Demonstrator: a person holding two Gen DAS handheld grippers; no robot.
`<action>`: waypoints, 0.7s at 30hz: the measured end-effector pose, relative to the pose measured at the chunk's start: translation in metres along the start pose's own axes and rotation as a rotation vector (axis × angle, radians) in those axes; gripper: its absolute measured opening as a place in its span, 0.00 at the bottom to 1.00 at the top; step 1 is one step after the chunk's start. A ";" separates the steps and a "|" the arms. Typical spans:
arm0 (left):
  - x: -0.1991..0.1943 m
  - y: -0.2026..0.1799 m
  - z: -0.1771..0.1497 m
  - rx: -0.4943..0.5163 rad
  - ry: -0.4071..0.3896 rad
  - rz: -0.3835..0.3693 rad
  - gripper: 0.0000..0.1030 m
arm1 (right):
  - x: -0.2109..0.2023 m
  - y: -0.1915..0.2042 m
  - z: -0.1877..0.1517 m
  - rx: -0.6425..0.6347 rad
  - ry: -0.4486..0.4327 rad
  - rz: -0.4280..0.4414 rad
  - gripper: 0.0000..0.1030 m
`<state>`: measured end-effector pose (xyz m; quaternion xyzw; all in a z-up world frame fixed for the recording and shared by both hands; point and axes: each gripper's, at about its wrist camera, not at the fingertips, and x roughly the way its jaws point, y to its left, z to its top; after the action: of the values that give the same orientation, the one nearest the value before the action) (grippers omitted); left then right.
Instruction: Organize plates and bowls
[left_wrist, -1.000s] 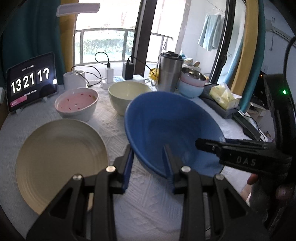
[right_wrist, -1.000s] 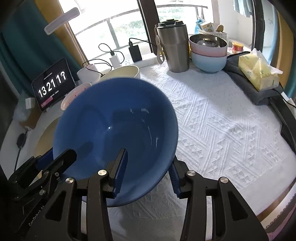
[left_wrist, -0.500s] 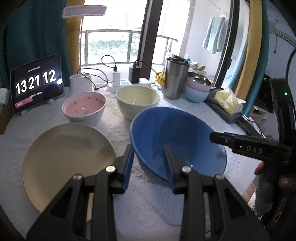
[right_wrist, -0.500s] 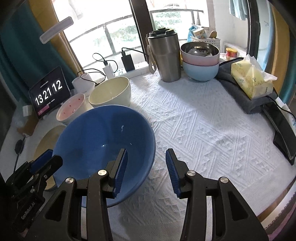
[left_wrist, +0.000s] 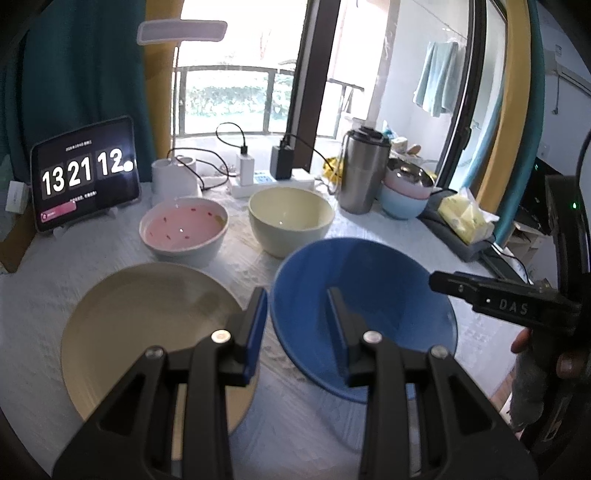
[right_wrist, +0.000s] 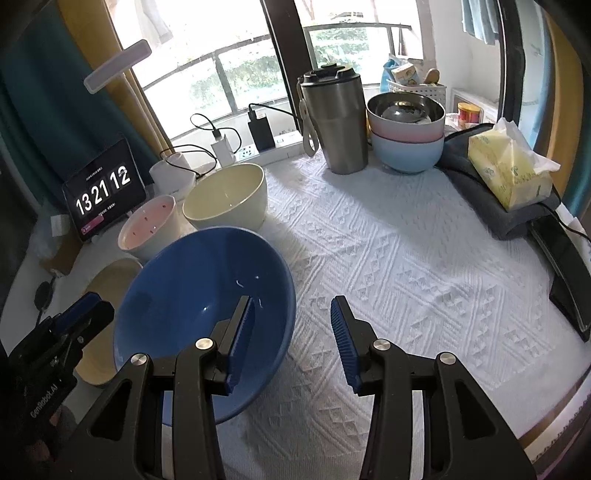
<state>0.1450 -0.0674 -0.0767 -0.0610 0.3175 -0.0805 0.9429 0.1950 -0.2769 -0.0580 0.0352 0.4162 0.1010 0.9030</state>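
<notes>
A big blue bowl (left_wrist: 369, 295) (right_wrist: 192, 295) rests level on the white cloth. My left gripper (left_wrist: 296, 291) is open at its near-left rim: one finger shows outside the bowl, the other over its inside, and no pad presses on it. At the bowl's right rim my right gripper (right_wrist: 292, 299) is also open, with a gap on both sides of the rim. Left of the bowl lies a cream plate (left_wrist: 147, 325). Behind them stand a pink-lined bowl (left_wrist: 184, 229) and a cream bowl (left_wrist: 291, 218).
At the back stand a steel tumbler (right_wrist: 336, 122), a stack of bowls (right_wrist: 406, 147), a power strip (left_wrist: 273, 181) with cables and a tablet clock (left_wrist: 83, 173). A tissue pack (right_wrist: 509, 170) and a black device (right_wrist: 561, 266) lie at the right edge.
The blue bowl was raised and tilted close between both grippers. It has come down level onto the cloth and now sits farther from both cameras. The left gripper has drawn back slightly.
</notes>
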 end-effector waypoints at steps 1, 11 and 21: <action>0.000 0.001 0.002 -0.001 -0.004 0.002 0.33 | 0.000 0.000 0.002 -0.003 -0.002 0.001 0.44; 0.011 0.009 0.022 0.002 -0.015 0.035 0.33 | 0.005 0.005 0.023 -0.048 -0.036 0.024 0.44; 0.029 0.011 0.041 0.013 -0.006 0.030 0.44 | 0.016 0.008 0.042 -0.103 -0.044 0.025 0.44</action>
<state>0.1939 -0.0599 -0.0629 -0.0504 0.3151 -0.0682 0.9453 0.2357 -0.2647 -0.0419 -0.0038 0.3898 0.1328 0.9112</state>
